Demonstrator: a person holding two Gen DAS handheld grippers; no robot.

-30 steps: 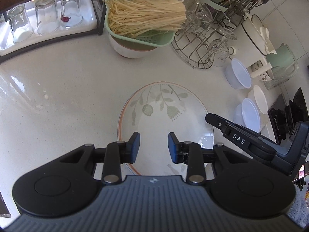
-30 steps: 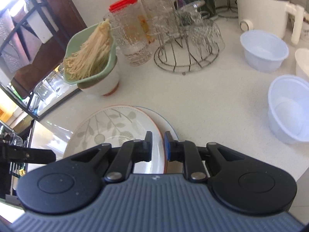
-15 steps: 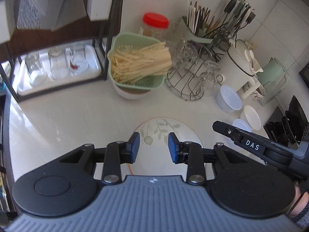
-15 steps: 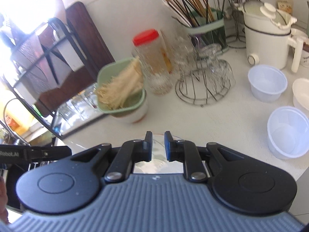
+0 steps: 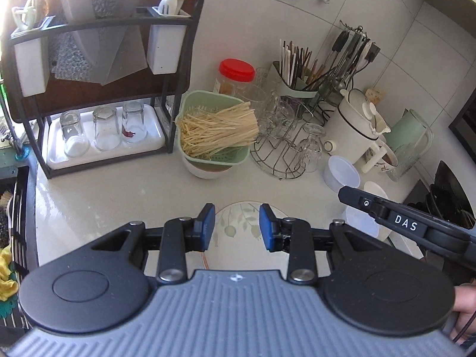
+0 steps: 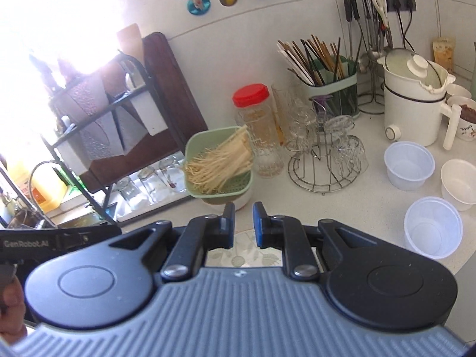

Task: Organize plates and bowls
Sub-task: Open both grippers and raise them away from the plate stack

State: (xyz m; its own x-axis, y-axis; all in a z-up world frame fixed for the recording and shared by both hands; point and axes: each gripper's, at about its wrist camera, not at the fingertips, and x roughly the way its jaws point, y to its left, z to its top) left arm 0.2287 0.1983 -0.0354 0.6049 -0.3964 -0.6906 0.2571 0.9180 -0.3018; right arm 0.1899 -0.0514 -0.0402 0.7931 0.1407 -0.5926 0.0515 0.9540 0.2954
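Between steps, I judge: the left gripper (image 5: 235, 226) hangs parted and empty, the right gripper (image 6: 243, 226) clenched on nothing, above the leaf-patterned plate (image 5: 238, 229) on the table (image 5: 119, 190). Next: gather the three white bowls (image 6: 409, 165) (right side) into one stack.

Bright daylight, blown-out glare upper left, fisheye-curved edges, mostly sharp

The tongs' body hides most of the plate (image 6: 247, 248).
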